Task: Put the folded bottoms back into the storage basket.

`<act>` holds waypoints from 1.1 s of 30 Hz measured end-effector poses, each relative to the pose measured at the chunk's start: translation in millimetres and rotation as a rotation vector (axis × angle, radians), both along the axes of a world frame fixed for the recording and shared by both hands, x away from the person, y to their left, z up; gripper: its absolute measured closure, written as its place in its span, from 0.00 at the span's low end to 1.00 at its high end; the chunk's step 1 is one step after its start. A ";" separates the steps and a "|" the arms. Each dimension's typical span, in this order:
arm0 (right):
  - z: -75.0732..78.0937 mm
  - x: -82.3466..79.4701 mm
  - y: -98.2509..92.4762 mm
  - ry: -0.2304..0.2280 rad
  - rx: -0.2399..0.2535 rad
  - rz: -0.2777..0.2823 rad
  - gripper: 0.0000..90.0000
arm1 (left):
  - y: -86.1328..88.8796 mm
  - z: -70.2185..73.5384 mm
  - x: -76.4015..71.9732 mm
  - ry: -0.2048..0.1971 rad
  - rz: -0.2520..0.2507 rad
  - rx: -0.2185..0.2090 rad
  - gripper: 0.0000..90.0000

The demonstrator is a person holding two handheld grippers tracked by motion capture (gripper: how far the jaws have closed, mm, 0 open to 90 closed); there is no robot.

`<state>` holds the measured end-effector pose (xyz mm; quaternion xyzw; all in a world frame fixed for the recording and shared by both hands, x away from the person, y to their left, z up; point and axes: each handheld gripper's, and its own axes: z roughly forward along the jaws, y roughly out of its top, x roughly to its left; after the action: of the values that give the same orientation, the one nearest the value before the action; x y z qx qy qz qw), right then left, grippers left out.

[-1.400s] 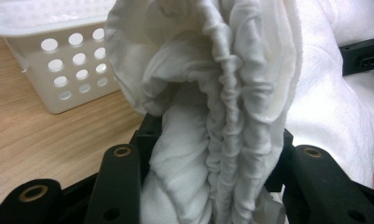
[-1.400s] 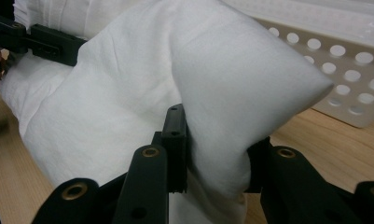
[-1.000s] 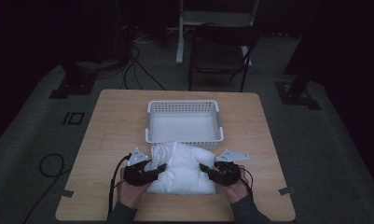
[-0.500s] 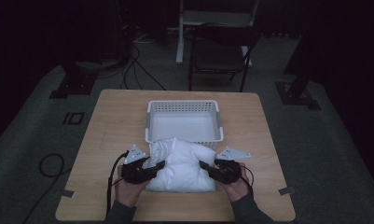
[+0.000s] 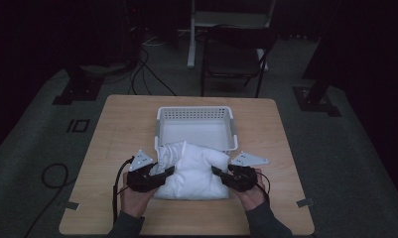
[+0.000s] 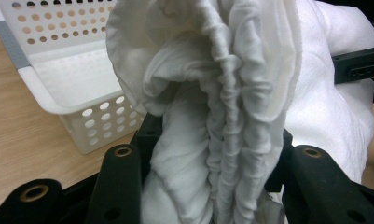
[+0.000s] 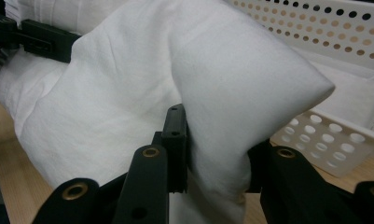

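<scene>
Item: white pillow (image 5: 194, 168), soft cotton, plump and creased. Change since a second ago: its left end has risen off the desk (image 5: 112, 129) and bunched higher toward the basket, while its right end sits much as before. Your left gripper (image 5: 167, 171) is clamped on the pillow's left edge; in the left gripper view that edge (image 6: 222, 116) is gathered into tight vertical pleats squeezed between the black jaws. Your right gripper (image 5: 217, 172) is pinching the right corner; in the right gripper view the smooth fabric (image 7: 212, 93) folds into a blunt peak above the jaws. Location: the pillow lies across the near middle of the desk, between your two hands, its far side touching the near wall of the basket (image 5: 195, 115). Basket: white plastic, rectangular, perforated with round holes in its walls, grey band at the corner, standing at the centre of the desk. Desk: light wood-grain top, rounded corners, matte. Room: dim, dark grey carpet (image 5: 345, 163), black cables (image 5: 147, 69) trailing on the floor, a dark folding chair (image 5: 236, 54) behind the desk, black stand bases at left and right.
</scene>
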<state>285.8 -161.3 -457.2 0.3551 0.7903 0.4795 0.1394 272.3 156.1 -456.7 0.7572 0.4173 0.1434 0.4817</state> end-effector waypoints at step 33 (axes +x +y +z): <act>19.2 24.6 2.5 -0.028 0.008 -0.024 0.79 | 2.3 17.2 23.7 -0.029 0.011 -0.039 0.61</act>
<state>310.4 -158.7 -438.0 0.3585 0.7819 0.4860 0.1547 296.0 158.4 -439.5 0.7431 0.4172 0.1487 0.5017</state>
